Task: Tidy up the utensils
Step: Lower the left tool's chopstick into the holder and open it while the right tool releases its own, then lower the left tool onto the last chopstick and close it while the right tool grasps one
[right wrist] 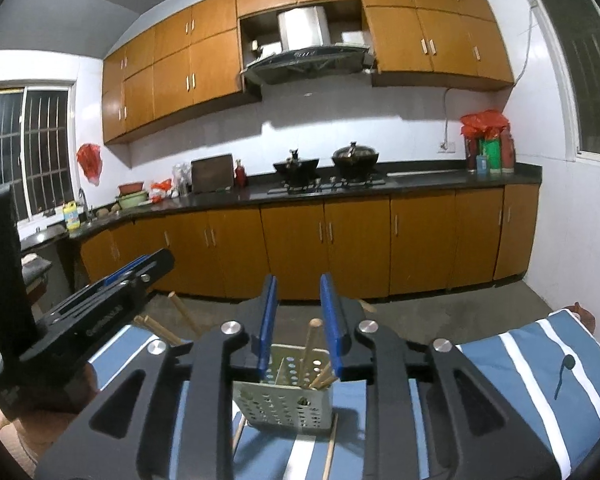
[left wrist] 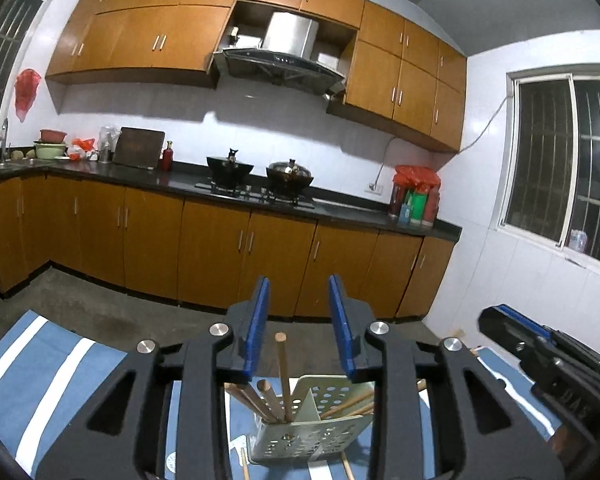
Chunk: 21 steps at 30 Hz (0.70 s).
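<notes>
Black linkage arms with silver pivot bolts fill the bottom of both wrist views, ending in blue finger pads. Between the pads of the left gripper (left wrist: 302,312) a narrow gap is seen, and nothing is pressed by them; one wooden chopstick (left wrist: 282,372) rises upright from below into that gap without being touched. The right gripper (right wrist: 298,308) is likewise parted only narrowly and holds nothing, a wooden stick (right wrist: 310,344) standing up just below its gap. A pale green perforated utensil holder (left wrist: 312,436) is set on a blue and white striped cloth (left wrist: 52,364), directly beneath and ahead of both grippers. It is divided into compartments by inner walls; several wooden chopsticks lean in the left compartment, and others are tilted across the right one. Loose chopsticks (right wrist: 331,448) are laid on the cloth at the foot of the holder. In the right wrist view the left gripper is seen at the left edge, carried by a hand (right wrist: 24,432), with further wooden sticks (right wrist: 168,324) beside it. Behind, orange-brown cabinets (left wrist: 220,240), a dark countertop (left wrist: 340,208) with two black pots (left wrist: 260,174), and a range hood (left wrist: 280,60) are visible.
</notes>
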Each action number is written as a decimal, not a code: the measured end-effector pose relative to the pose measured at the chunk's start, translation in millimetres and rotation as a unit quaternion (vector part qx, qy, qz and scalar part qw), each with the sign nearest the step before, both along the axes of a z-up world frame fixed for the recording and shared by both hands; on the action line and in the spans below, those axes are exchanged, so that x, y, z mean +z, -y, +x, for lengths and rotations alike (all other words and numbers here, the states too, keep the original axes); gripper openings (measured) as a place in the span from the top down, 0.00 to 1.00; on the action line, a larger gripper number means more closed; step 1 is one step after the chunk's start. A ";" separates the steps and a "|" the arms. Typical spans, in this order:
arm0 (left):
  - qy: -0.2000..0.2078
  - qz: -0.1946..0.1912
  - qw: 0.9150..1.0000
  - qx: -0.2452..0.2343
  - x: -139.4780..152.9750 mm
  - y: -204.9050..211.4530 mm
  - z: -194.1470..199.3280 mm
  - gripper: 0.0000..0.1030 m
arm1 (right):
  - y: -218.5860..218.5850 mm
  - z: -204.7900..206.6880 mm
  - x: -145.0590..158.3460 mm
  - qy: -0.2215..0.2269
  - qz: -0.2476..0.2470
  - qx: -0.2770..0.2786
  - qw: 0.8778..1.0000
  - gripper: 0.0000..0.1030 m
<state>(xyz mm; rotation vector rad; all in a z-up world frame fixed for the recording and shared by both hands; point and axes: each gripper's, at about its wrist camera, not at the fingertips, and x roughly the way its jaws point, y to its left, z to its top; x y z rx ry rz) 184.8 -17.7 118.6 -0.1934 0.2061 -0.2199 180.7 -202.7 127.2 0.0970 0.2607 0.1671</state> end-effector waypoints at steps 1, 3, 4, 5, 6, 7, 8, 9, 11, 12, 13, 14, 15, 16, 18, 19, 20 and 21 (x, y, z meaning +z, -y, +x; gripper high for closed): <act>0.004 -0.005 1.000 0.001 4.0 -2.7 -5.0 0.69 | 4.7 -6.3 2.2 0.005 0.002 -0.009 1.000 0.74; 0.011 -0.017 1.000 0.003 9.1 -10.6 -18.3 0.64 | 15.6 -14.5 2.7 0.009 0.004 -0.023 1.000 0.71; 0.013 -0.021 1.000 0.005 11.2 -14.0 -22.1 0.63 | 22.3 -19.9 0.7 0.008 0.004 -0.032 0.999 0.70; 0.015 -0.023 1.000 0.008 12.6 -17.0 -27.7 0.59 | 30.8 -25.3 -3.4 0.005 0.003 -0.047 0.999 0.68; 0.016 -0.022 1.000 0.015 12.6 -20.9 -34.9 0.58 | 37.0 -28.7 -8.4 -0.001 0.001 -0.058 0.998 0.67; 0.013 -0.020 0.999 0.025 9.1 -28.1 -45.2 0.54 | 43.5 -31.1 -15.1 -0.010 -0.001 -0.069 0.998 0.66; 0.008 -0.018 0.999 0.032 5.0 -32.6 -50.8 0.52 | 51.2 -31.8 -25.3 -0.028 -0.004 -0.082 0.996 0.66; -0.002 -0.015 0.999 0.039 -2.7 -38.6 -56.5 0.51 | 58.6 -30.7 -37.8 -0.049 -0.006 -0.091 0.995 0.66; -0.026 -0.007 0.998 0.056 -19.7 -46.8 -62.1 0.50 | 70.8 -26.1 -64.4 -0.097 -0.006 -0.104 0.990 0.66; -0.047 0.000 0.997 0.066 -32.3 -50.9 -63.1 0.50 | 75.3 -22.8 -82.2 -0.129 -0.006 -0.109 0.986 0.66; -0.069 0.004 0.995 0.070 -44.4 -54.3 -62.5 0.50 | 78.2 -20.3 -100.6 -0.161 -0.002 -0.108 0.981 0.66; -0.101 0.005 0.992 0.070 -62.1 -58.3 -60.3 0.50 | 78.8 -19.0 -114.2 -0.184 0.003 -0.103 0.978 0.66; -0.124 0.007 0.990 0.071 -74.1 -60.0 -57.6 0.50 | 77.9 -18.8 -128.7 -0.206 0.007 -0.096 0.974 0.67; -0.150 0.010 0.986 0.071 -87.9 -60.4 -55.7 0.50 | 76.2 -19.2 -142.4 -0.226 0.011 -0.087 0.970 0.68; -0.201 0.020 0.977 0.064 -117.3 -59.0 -52.4 0.50 | 66.1 -23.1 -170.0 -0.262 0.017 -0.059 0.963 0.72; -0.216 0.023 0.974 0.059 -126.3 -56.4 -51.5 0.50 | 60.3 -26.1 -179.8 -0.273 0.017 -0.047 0.961 0.72; -0.230 0.027 0.971 0.054 -135.5 -53.8 -50.4 0.50 | 52.0 -29.0 -189.9 -0.284 0.015 -0.031 0.958 0.73; -0.247 0.032 0.967 0.046 -146.4 -49.1 -49.8 0.50 | 44.4 -32.5 -195.7 -0.289 0.011 -0.022 0.957 0.73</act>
